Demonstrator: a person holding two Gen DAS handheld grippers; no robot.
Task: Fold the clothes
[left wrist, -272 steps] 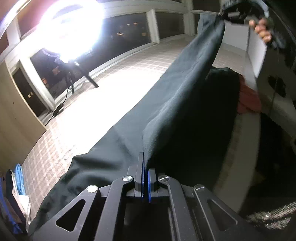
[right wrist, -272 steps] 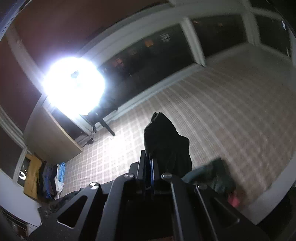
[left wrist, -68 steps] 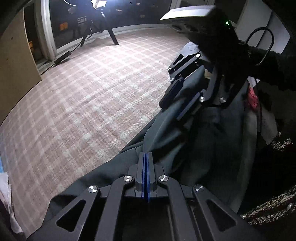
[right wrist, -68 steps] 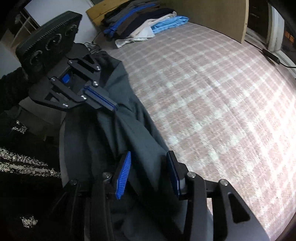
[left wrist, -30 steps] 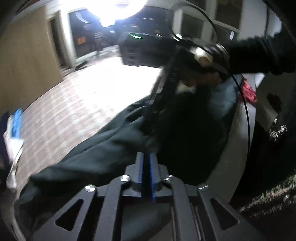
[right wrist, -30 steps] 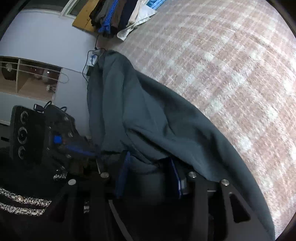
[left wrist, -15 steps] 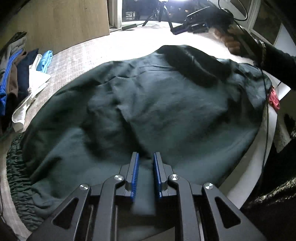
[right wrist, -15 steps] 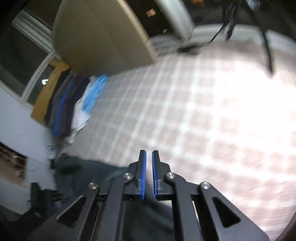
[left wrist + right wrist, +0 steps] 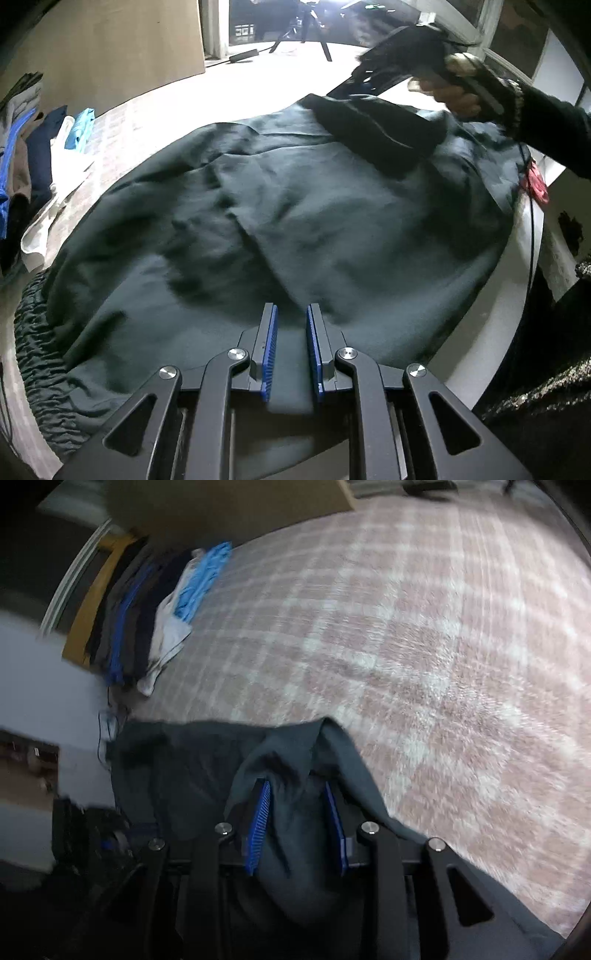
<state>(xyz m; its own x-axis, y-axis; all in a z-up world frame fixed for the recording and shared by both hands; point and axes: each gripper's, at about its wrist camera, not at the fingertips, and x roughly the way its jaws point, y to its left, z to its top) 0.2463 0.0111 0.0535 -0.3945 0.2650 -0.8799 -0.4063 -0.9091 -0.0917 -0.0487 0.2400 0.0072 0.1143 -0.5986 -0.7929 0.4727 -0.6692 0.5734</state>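
Right gripper (image 9: pixel 297 827), jaws opening, has a bunched fold of the dark green garment (image 9: pixel 295 229) between its blue pads, the cloth humped up over both fingers so that whether the pads press on it cannot be told. Left gripper (image 9: pixel 290 350) hangs over the near hem with its jaws a little apart, a flat tongue of the same cloth lying in the gap; the pads do not appear to press on it.

Spread across the near side of the checked bed cover (image 9: pixel 443 646), the garment lies with its long axis running from the gathered waistband (image 9: pixel 40 332) at the left edge to the far right corner, where a loose end is doubled back in a dark lump (image 9: pixel 376 133). That lump sits directly under the right gripper, seen from the left wrist view at the far right, with the person's hand (image 9: pixel 458 96) around its handle. The left gripper is well apart from it, at the opposite, near end of the cloth.

Judged from this layout, the next fold turns on the right hand, the nearer one to the doubled-back end; it would carry that end along the long axis toward the waistband. A stack of clothes (image 9: pixel 140 602) lies at the cover's far left edge.
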